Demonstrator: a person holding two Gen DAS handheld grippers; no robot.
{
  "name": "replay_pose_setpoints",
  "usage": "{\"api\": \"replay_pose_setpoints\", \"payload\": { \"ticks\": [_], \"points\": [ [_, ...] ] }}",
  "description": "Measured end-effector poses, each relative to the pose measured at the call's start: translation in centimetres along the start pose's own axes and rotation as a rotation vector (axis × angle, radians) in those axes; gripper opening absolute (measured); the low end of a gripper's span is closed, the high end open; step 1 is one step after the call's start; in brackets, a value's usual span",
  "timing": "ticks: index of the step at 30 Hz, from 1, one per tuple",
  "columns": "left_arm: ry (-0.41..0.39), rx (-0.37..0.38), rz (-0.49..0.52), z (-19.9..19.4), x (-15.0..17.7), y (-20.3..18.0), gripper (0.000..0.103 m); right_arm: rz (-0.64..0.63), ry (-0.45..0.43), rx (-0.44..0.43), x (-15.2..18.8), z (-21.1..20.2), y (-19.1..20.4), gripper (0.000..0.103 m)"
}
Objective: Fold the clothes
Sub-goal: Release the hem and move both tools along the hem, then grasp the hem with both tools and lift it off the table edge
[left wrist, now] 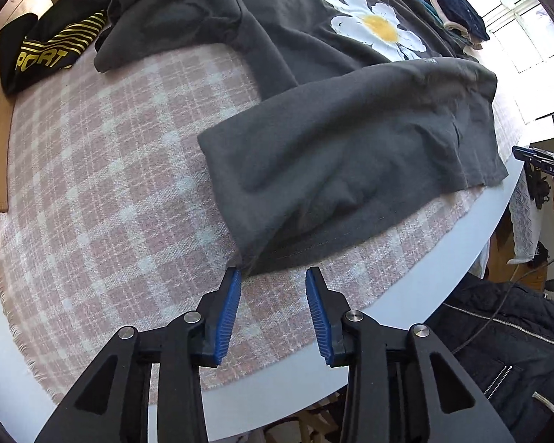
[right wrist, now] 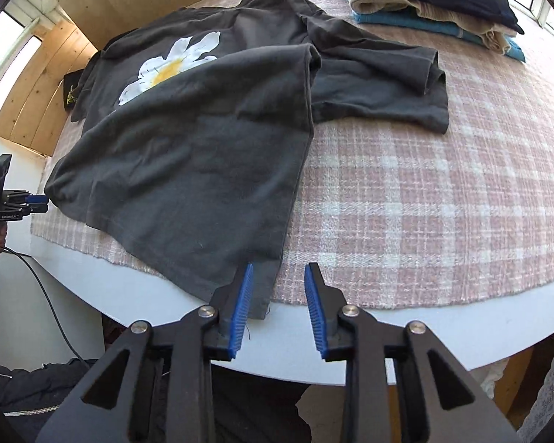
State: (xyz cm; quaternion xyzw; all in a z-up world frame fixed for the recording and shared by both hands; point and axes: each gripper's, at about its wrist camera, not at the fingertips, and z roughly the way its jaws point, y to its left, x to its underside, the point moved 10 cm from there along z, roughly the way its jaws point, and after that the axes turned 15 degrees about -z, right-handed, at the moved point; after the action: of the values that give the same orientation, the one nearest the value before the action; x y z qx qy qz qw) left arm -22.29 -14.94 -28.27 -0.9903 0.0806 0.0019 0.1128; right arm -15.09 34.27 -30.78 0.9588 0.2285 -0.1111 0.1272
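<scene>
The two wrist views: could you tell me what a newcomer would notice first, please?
A dark grey T-shirt with a white daisy print lies partly folded on the pink checked cloth. Behind it sits a stack of folded clothes, and both blue-padded grippers hang open at its near hem.

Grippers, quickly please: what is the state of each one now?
Left gripper: open, holding nothing, at a corner of the grey T-shirt.
Right gripper: open, holding nothing, the T-shirt's hem corner between its jaws.
</scene>
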Motion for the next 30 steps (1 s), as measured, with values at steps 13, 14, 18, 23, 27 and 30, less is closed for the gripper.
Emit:
{"api": "replay_pose_setpoints", "payload": {
  "ticks": [13, 14, 18, 23, 27, 30],
  "points": [
    [-0.036, -0.105, -0.002, -0.2, -0.4, 3.3, 0.041, -0.006, -0.002, 0.02, 0.4, 0.6, 0.1, 0.029],
    [-0.038, -0.096, -0.008, -0.1, -0.7, 3.2, 0.041, -0.005, -0.001, 0.014, 0.0, 1.0, 0.1, 0.029],
    [-0.023, -0.071, -0.006, 1.4, -1.2, 2.4, 0.042, -0.036, 0.036, 0.009, -1.1, 3.0, 0.7, 0.029],
    [-0.001, -0.026, 0.01, 2.5, -0.4, 1.0, 0.011, -0.156, 0.036, 0.039, -1.4, 3.6, 2.3, 0.022],
    [-0.026, 0.021, 0.02, 1.0, 0.9, 0.1, 0.009, -0.182, 0.027, -0.005, -1.2, 3.0, 3.6, 0.004],
    [-0.069, 0.094, 0.011, -2.5, 3.4, -0.5, 0.008, -0.169, -0.033, -0.067, -0.6, -0.8, 4.7, 0.004]
  ]
}}
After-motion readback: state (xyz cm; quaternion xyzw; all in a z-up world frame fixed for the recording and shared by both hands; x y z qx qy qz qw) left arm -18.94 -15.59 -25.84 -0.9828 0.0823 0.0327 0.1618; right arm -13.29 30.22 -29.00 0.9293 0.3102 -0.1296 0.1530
